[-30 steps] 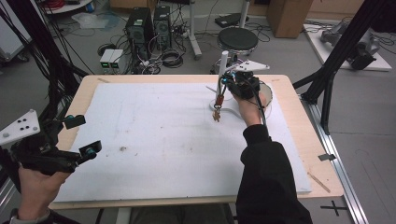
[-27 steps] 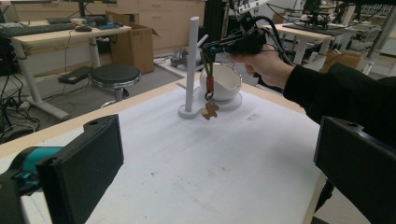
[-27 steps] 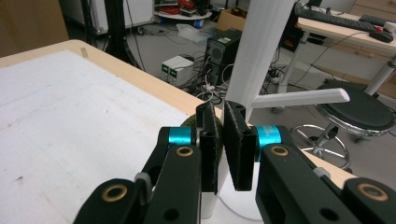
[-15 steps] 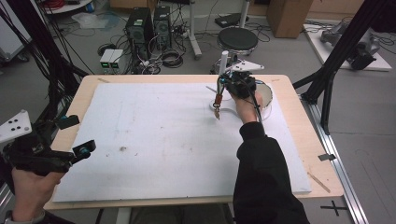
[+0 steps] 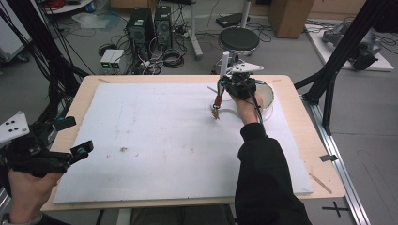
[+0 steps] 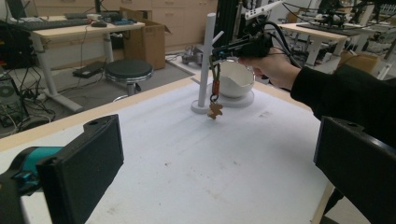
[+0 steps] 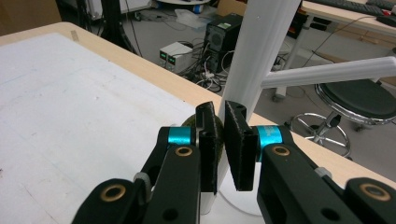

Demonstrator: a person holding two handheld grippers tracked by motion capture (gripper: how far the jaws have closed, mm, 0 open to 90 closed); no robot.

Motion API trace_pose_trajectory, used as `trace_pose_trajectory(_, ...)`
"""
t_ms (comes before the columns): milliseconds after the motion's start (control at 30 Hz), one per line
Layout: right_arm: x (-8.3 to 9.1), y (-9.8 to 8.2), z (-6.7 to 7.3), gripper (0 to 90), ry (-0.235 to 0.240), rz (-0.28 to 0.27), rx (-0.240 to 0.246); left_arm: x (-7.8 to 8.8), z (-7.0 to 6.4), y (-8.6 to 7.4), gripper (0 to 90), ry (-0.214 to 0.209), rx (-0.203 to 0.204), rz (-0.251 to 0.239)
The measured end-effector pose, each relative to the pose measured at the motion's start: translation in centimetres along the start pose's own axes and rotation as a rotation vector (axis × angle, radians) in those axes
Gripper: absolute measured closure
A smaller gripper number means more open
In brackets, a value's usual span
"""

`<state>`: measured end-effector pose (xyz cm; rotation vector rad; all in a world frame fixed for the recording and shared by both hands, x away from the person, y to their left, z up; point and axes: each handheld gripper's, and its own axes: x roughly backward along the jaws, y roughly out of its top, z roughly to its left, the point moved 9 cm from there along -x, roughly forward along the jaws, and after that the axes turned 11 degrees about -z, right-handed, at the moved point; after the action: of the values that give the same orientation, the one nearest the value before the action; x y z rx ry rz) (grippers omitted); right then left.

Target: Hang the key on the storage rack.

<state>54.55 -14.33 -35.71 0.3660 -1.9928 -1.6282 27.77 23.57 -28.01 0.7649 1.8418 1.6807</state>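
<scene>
- White stand (image 7: 261,51): smooth plastic with a faint sheen, on post and side peg alike.
- White bowl (image 6: 236,79) just behind the stand: glossy, ceramic-looking.
- White sheet (image 5: 155,140) under the stand: matt, foam-like board, scuffed and speckled with dirt.
- Table (image 5: 324,154) around the sheet: pale wood, dull finish.
- Keyring (image 6: 215,98) hanging beside the stand: shiny orange-red clip, tan matt charm.
- Right gripper (image 7: 219,144): matt black plastic jaws, rough pads, brass-coloured rivets, glossy teal collars.

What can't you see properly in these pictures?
- Inside the bowl: in the left gripper view its wall hides it.
- The keychain charm's shape: too small in the left gripper view.
- Where the right gripper pinches the keychain: hidden behind its own jaws.
- The stand top: cut off in the right gripper view.
</scene>
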Motion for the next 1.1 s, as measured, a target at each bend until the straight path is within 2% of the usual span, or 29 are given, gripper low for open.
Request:
trace_pose_trajectory(167, 0.2, -0.1, -0.2, 83.1, -0.004, 0.003, -0.018, 0.0, -0.1, 0.1, 1.9, -0.003, -0.005, -0.001)
trace_pose_trajectory(233, 0.3, 0.2, -0.4, 81.5, -0.007, -0.013, -0.022, 0.1, 0.0, 0.1, 1.9, -0.002, -0.005, 0.0)
trace_pose_trajectory(467, 1.1, 0.7, -0.5, 70.5, -0.009, -0.035, -0.033, -0.1, -0.1, -0.1, 1.9, -0.001, -0.004, 0.003)
trace_pose_trajectory(600, 2.1, 1.7, -0.2, 61.1, -0.002, -0.072, -0.046, -0.2, -0.2, -0.1, 1.9, 0.0, -0.011, 0.006)
trace_pose_trajectory(667, 2.7, 2.2, 0.0, 54.1, -0.004, -0.09, -0.044, -0.2, -0.1, -0.1, 1.9, 0.006, -0.016, 0.008)
trace_pose_trajectory(733, 3.5, 2.8, 0.1, 46.4, -0.009, -0.109, -0.062, -0.2, 0.0, -0.2, 1.9, 0.012, -0.018, 0.009)
trace_pose_trajectory(833, 4.6, 3.5, 0.6, 36.0, 0.018, -0.129, -0.076, -0.5, 0.2, -0.5, 1.9, 0.034, -0.034, 0.023)
trace_pose_trajectory(900, 5.1, 3.7, 0.9, 27.4, 0.033, -0.128, -0.067, -0.7, 0.2, -0.5, 1.8, 0.031, -0.029, 0.021)
trace_pose_trajectory(1000, 5.5, 3.8, 1.4, 11.7, 0.047, -0.115, -0.092, -1.0, 0.0, -0.5, 1.9, 0.023, -0.024, 0.016)
trace_pose_trajectory(1067, 5.9, 3.9, 1.7, 7.9, 0.054, -0.113, -0.088, -1.2, 0.0, -0.4, 1.8, 0.016, -0.024, 0.016)
trace_pose_trajectory(1100, 6.2, 4.0, 1.8, 0.3, 0.06, -0.115, -0.083, -1.3, -0.1, -0.4, 1.8, 0.011, -0.023, 0.013)
